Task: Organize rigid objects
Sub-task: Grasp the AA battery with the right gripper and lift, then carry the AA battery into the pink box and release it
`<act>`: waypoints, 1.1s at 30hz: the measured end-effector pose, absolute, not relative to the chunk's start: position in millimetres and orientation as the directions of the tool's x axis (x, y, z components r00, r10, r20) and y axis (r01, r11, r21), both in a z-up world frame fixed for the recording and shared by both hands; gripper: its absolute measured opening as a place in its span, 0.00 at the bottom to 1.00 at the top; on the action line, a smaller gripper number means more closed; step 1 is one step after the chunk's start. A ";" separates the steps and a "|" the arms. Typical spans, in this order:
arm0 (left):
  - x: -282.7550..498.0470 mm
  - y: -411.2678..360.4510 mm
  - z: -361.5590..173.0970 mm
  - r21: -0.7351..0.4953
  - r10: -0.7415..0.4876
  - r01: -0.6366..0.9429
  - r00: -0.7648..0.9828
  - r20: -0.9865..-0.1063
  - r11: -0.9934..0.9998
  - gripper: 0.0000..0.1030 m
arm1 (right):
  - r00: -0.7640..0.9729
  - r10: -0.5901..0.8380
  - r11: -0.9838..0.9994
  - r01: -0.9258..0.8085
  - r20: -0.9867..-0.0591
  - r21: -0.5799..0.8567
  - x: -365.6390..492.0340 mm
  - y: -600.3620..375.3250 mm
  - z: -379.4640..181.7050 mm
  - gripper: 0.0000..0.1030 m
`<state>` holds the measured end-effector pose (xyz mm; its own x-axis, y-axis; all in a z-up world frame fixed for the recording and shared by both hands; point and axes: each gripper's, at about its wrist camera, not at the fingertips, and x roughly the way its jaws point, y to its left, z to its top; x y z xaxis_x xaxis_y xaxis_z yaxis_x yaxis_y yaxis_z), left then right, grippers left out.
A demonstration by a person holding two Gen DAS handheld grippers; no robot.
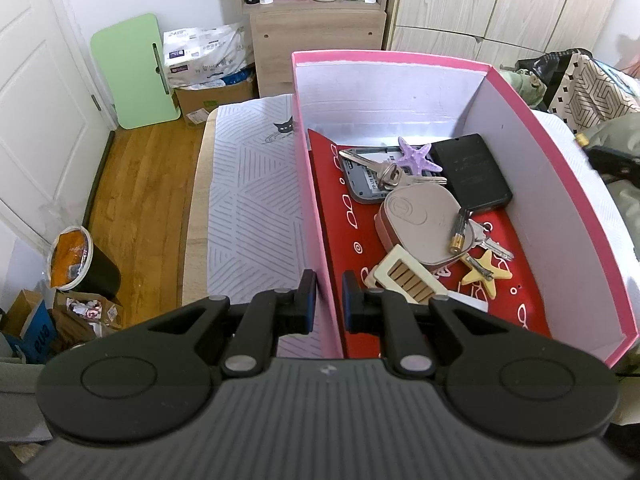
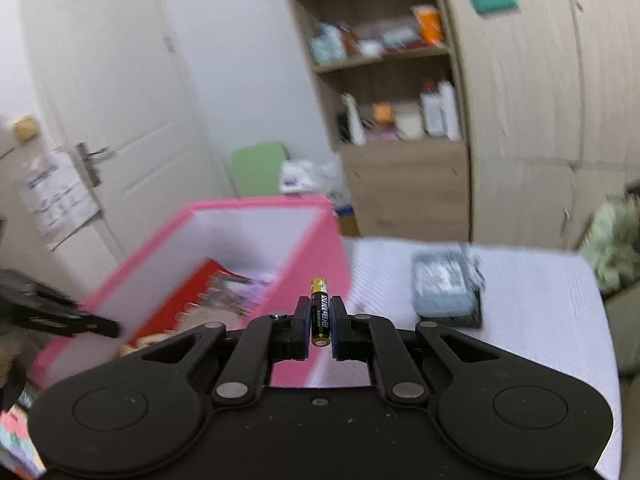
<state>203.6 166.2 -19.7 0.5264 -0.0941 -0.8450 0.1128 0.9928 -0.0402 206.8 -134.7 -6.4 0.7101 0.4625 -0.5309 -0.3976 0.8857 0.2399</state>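
Observation:
A pink box [image 1: 560,168] with a red floor stands on the table. It holds keys [image 1: 390,172], a purple starfish [image 1: 418,155], a black card case [image 1: 472,174], a beige tag [image 1: 420,216], a battery [image 1: 458,230], a yellow star [image 1: 486,272] and a cream clip [image 1: 408,276]. My left gripper [image 1: 329,300] straddles the box's near left wall, shut on it. My right gripper [image 2: 320,322] is shut on a black and gold battery [image 2: 320,312], held upright beside the pink box [image 2: 320,240]. The view is blurred.
A grey device on a black pad [image 2: 444,284] lies on the patterned tablecloth [image 2: 540,300] right of the box. A shelf unit [image 1: 316,12] and wardrobe stand behind. A bin [image 1: 80,264] and cardboard boxes sit on the floor at left.

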 end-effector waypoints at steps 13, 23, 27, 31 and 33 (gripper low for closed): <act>202.2 167.0 -23.0 -0.047 -0.095 0.103 0.532 -0.841 0.994 0.12 | 0.574 0.483 0.770 -0.637 -0.661 0.010 203.8 -37.4 -1.2 0.11; 203.9 172.2 -22.5 -0.073 -0.113 0.096 0.531 -0.840 0.993 0.12 | 0.549 0.410 0.758 -0.649 -0.728 -0.063 201.2 -19.1 -12.2 0.11; 201.8 170.0 -21.1 -0.064 -0.108 0.101 0.535 -0.838 0.993 0.12 | 0.549 0.414 0.782 -0.622 -0.726 -0.025 209.0 -25.0 -14.5 0.10; 202.3 170.2 -20.8 -0.066 -0.109 0.098 0.533 -0.839 0.993 0.12 | 0.544 0.424 0.793 -0.609 -0.724 0.006 212.3 -28.8 -15.5 0.11; 203.1 169.7 -20.8 -0.066 -0.108 0.097 0.531 -0.840 0.993 0.12 | 0.545 0.450 0.801 -0.596 -0.707 0.051 213.1 -35.7 -13.1 0.11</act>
